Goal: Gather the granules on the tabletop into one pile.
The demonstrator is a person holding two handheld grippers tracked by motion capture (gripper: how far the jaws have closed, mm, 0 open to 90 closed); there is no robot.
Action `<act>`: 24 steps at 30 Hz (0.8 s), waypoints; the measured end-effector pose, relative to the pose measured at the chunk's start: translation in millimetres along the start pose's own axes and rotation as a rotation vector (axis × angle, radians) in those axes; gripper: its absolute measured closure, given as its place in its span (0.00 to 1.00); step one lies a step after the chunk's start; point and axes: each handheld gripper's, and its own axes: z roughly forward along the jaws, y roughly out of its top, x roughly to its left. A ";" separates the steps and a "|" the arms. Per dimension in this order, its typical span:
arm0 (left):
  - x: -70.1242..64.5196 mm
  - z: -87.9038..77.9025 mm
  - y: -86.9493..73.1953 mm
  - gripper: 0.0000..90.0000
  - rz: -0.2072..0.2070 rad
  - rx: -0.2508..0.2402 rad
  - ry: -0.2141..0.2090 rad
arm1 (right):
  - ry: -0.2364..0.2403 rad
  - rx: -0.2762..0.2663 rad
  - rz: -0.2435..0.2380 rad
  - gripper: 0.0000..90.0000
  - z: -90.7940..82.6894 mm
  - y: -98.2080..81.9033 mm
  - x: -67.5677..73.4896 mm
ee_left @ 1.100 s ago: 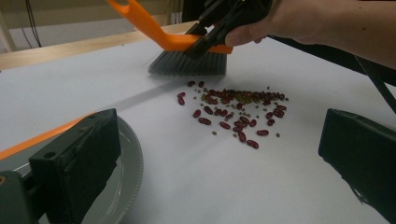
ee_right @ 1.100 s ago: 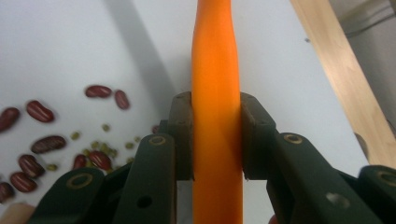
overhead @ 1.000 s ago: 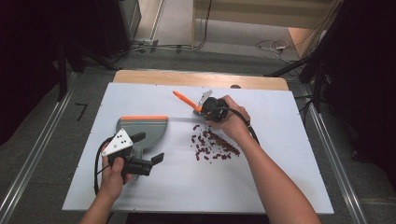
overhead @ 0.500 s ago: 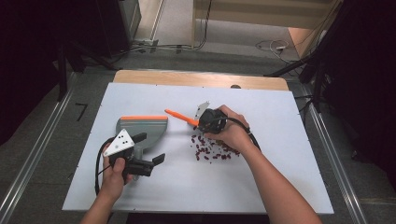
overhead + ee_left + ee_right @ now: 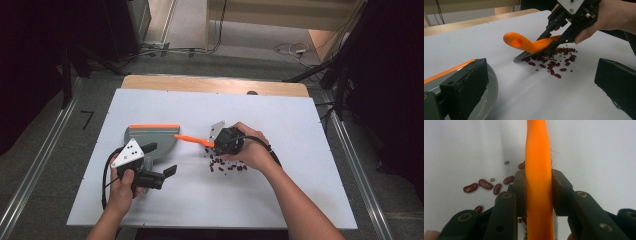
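Squarely brush [image 5: 537,170] between hand-held gripper [image 5: 537,195] pads

Two black hand-held grippers are seen. The left gripper [image 5: 159,159] is topped, at 10 o'clock of its jaws, by a grey three-cornered plate [image 5: 129,152] marked with black dots; a black cable [image 5: 105,177] is looped beside it. The right gripper [image 5: 537,192] is built of black linkage bars fitted with round rivets.
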 end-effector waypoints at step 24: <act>1.3 -0.7 0.0 0.00 -0.004 -0.001 0.005 | -0.100 -0.088 0.055 0.77 -26.1 -4.8 -6.9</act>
